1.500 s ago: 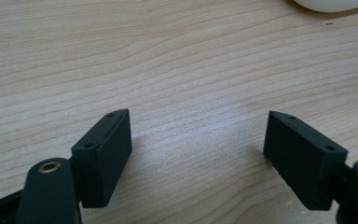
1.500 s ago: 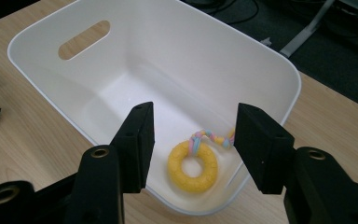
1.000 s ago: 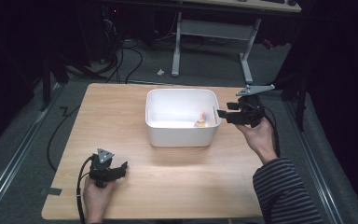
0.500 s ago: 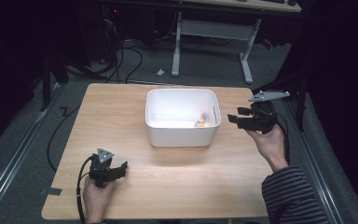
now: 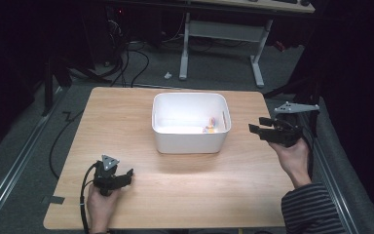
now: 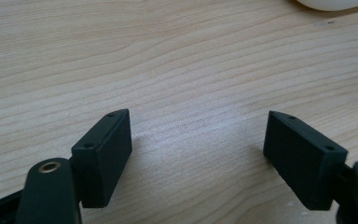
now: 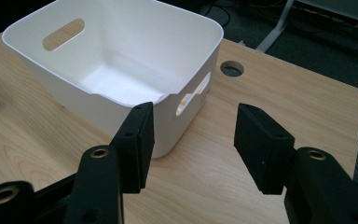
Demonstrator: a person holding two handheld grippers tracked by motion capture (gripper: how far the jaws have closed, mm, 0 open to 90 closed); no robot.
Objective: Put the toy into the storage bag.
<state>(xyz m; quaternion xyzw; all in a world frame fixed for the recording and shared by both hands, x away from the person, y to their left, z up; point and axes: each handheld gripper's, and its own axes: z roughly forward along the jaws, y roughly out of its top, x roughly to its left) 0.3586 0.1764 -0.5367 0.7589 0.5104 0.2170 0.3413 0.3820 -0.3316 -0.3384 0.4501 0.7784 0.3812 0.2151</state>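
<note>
Jaws of both tools stand apart with nothing between them. The left gripper (image 5: 125, 174) rests low near the counter's (image 5: 126, 122) near left corner, probably parked out of the way, its view looking along bare wood. The right gripper (image 5: 253, 128) is held above the right edge, aimed at the white bin (image 5: 190, 141), likely so the person can reach in. That bin sits mid-counter toward the far edge; small yellowish items (image 5: 209, 127) lie in its right end, too small to identify.
</note>
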